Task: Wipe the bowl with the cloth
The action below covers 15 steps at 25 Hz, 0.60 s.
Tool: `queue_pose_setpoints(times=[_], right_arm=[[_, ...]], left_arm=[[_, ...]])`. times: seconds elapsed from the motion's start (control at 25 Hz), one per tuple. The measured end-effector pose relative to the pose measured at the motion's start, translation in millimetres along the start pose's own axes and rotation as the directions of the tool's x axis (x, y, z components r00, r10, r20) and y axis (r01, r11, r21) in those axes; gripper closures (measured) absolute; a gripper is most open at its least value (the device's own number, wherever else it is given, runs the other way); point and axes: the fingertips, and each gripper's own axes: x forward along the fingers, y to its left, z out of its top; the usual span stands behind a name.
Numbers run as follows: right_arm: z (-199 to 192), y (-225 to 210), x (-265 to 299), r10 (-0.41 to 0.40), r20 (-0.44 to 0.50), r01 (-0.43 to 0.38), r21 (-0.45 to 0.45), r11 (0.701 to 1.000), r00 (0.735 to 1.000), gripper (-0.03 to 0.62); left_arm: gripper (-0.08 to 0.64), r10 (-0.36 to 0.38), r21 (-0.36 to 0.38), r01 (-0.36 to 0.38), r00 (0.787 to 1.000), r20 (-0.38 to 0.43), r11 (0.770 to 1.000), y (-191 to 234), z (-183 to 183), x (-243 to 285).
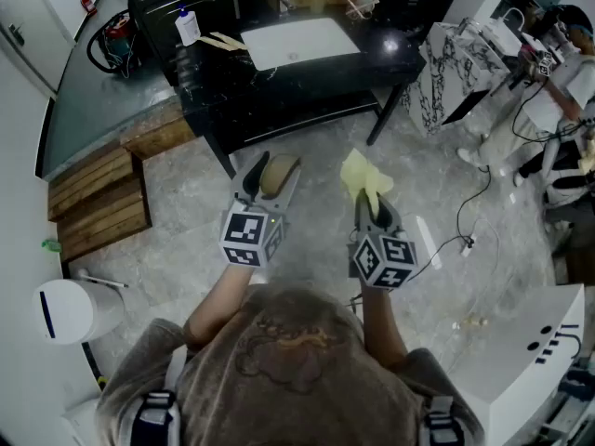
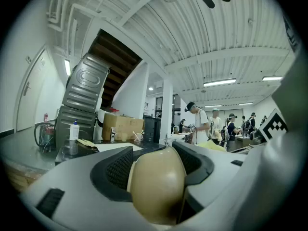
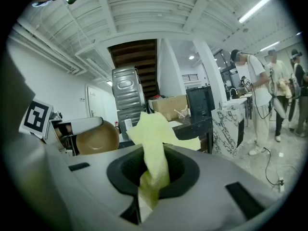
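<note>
Bowl (image 2: 158, 184) is clamped in the left tongs (image 1: 270, 179), cloth (image 1: 363, 175) pinched in the right tongs (image 1: 372, 203), mid-frame, apart; wiping seems unstarted, so next cloth must meet bowl.

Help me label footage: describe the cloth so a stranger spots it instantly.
Near the black table, the person holds two grippers. The right gripper pinches the cloth: pale yellow and crumpled, unlike the smooth tan bowl in the left gripper.
</note>
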Motion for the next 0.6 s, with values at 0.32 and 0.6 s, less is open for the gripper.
queue_pose_setpoints(times=[0.32,0.6], right_arm=[[2,-8,6,0.026,-0.021,-0.026,0.001,1.000,0.999,0.557],[6,-24,3,0.075,-0.014,-0.075,0.008,0.997,0.997,0.555]], left_arm=[[0.298,0.001,-0.002,-0.001,1.000,-0.011,1.000,-5,0,13],[0.298,0.011,-0.012,-0.012,1.000,-0.017,1.000,-19,-6,28]])
